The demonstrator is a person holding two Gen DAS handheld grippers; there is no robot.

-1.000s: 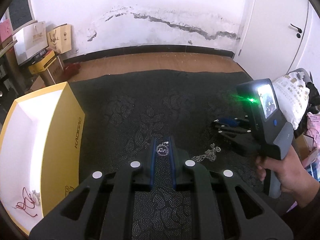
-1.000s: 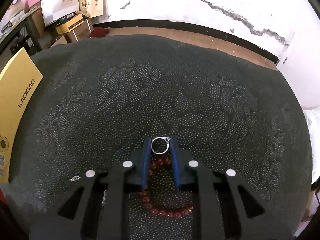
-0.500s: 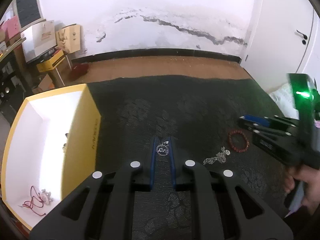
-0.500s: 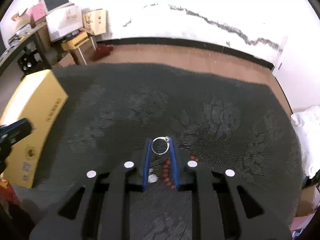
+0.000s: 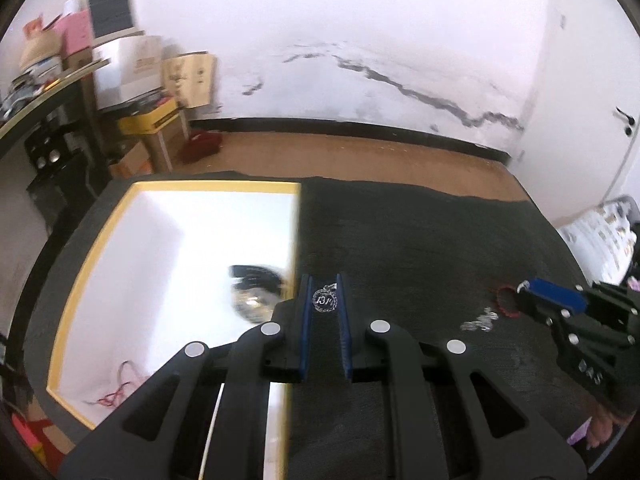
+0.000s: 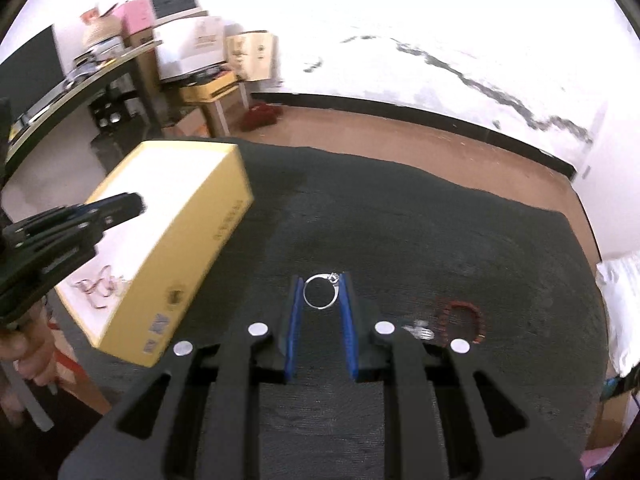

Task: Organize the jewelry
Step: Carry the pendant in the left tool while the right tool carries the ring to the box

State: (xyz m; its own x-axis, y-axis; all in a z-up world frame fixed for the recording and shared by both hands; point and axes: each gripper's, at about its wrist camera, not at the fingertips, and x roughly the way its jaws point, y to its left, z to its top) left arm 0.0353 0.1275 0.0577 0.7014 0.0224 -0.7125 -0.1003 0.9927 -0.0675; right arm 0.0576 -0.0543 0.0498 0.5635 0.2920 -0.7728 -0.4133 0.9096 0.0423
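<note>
The left hand-held gripper (image 5: 325,300) pinches a small silver pendant (image 5: 325,302) above the yellow box's (image 5: 182,186) right edge. The right hand-held gripper (image 6: 320,292) clamps a silver ring (image 6: 320,291) over the dark desk (image 6: 400,208). Either thin piece could slip from the tips and miss the box.

On the dark patterned cloth (image 6: 400,220), the open yellow cardboard box (image 6: 192,248) lies left; red bead bracelet (image 6: 464,316) and silver chain (image 6: 420,330) lie right of it.
</note>
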